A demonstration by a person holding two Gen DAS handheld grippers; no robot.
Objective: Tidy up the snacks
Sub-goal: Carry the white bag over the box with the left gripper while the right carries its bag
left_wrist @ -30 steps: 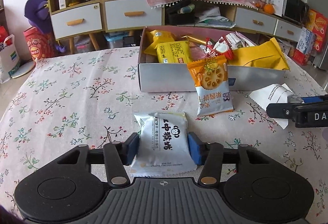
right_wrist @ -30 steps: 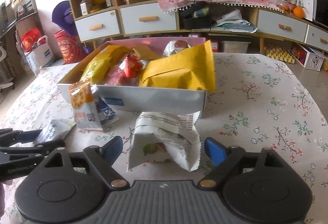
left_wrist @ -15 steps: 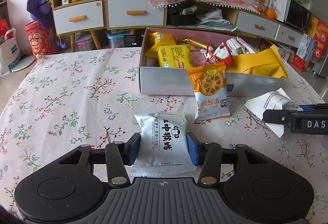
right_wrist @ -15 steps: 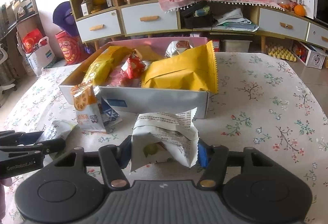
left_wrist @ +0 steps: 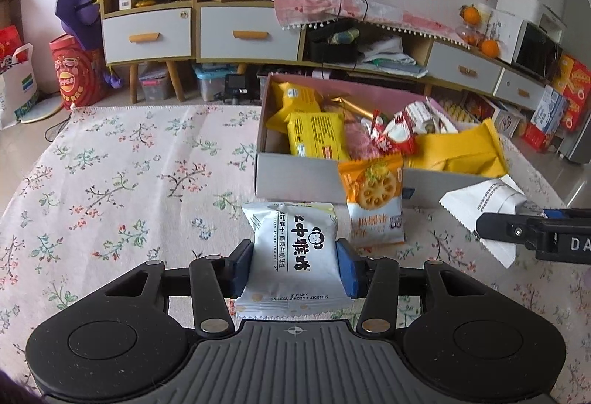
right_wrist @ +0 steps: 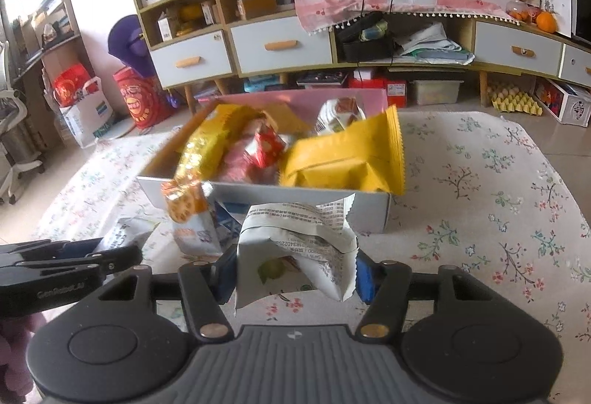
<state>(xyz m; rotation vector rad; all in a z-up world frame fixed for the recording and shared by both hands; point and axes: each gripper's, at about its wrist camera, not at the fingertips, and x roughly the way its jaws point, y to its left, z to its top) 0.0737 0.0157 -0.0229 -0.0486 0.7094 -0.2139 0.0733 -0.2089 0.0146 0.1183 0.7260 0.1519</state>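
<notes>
Pale blue foil snack packet with black monkey logo: upright, clamped at both sides. White crinkled packet with printed text: pinched, raised above cloth. Grey cardboard box, pink-lined: open, heaped with yellow and red packets. Orange-and-white lotus-root crisp bag: leaning against box front.

My right gripper hides the lower sides of the crumpled white printed snack packet; its small text is unreadable. From the left wrist, the orange lotus-root crisp packet covers part of the grey cardboard box's front wall.
</notes>
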